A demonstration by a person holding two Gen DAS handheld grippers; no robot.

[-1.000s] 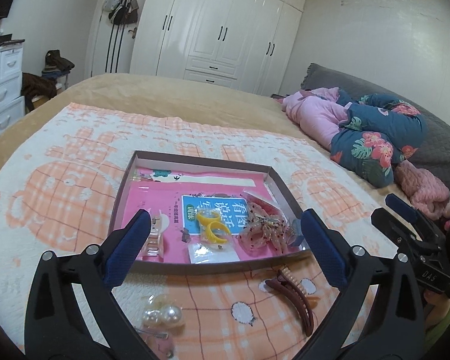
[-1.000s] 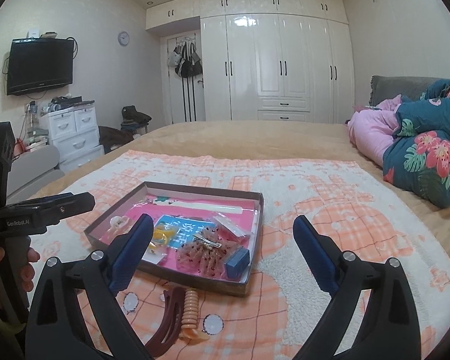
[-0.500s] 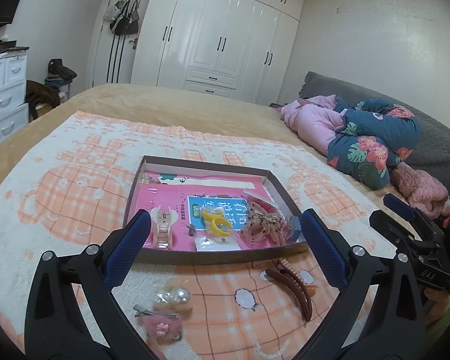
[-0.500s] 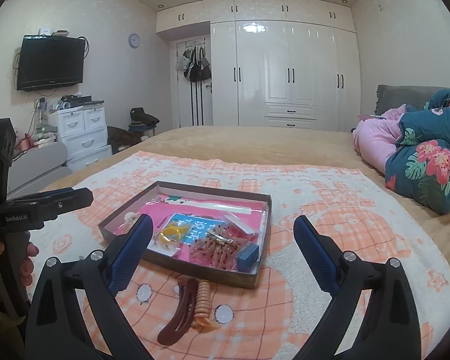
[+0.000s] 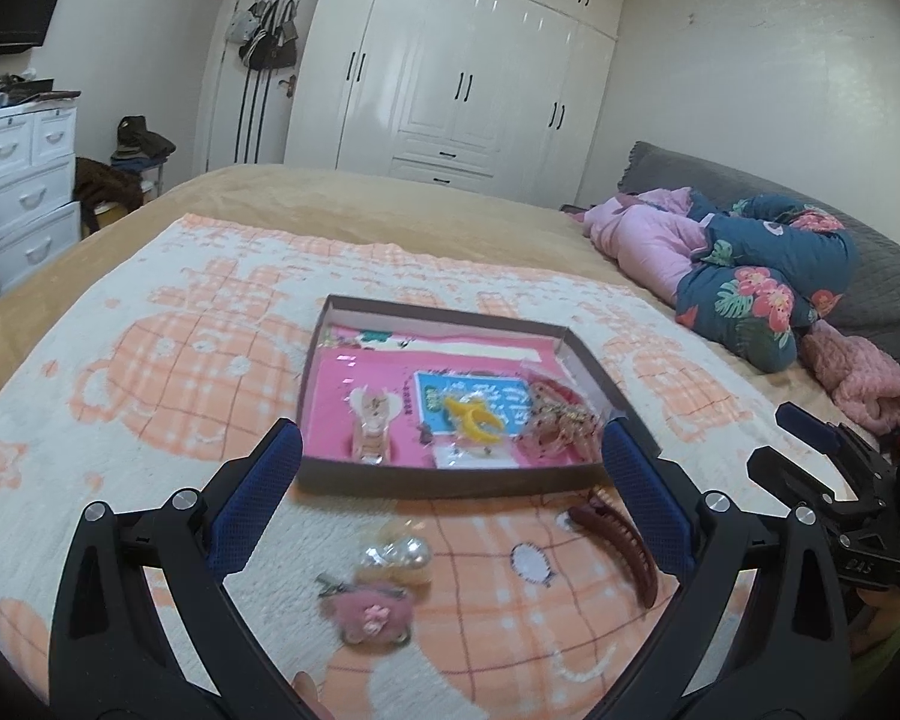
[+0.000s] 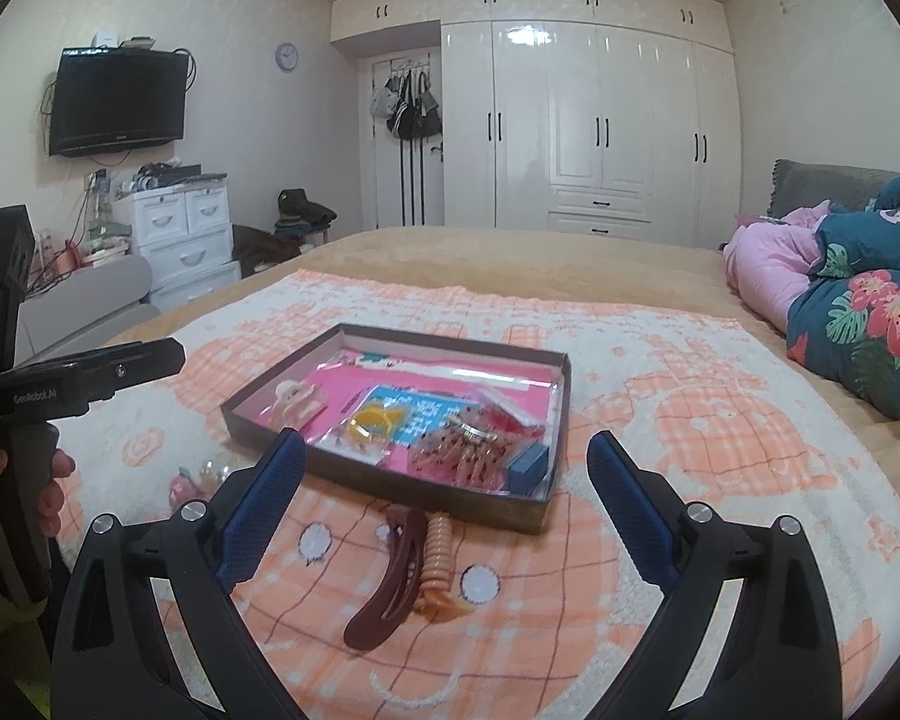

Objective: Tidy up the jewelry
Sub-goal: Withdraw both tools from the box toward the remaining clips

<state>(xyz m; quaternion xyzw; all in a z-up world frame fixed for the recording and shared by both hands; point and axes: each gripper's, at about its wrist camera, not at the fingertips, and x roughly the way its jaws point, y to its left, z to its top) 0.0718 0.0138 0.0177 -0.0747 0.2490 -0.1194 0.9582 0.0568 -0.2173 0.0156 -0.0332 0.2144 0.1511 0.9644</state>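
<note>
Left gripper (image 5: 450,468) wide and empty above pearl clip (image 5: 395,558), right gripper (image 6: 444,480) wide too, over brown clip (image 6: 390,576) — both clips just outside box (image 6: 390,486), on blanket (image 6: 660,420).

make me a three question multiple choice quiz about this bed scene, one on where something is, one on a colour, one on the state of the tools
1. Where does the dark red hair clip lie?
A. inside the box
B. on the blanket in front of the box
C. on the pillow

2. What colour is the claw clip lying on the blue card?
A. yellow
B. green
C. black

3. How do the two tools stand?
A. both open and empty
B. left shut on a clip
C. right shut on a clip

Answers: 1 B, it rests on the blanket just outside the box wall. 2 A, it shows yellow. 3 A, left tool and right tool have fingers spread, nothing between.
</note>
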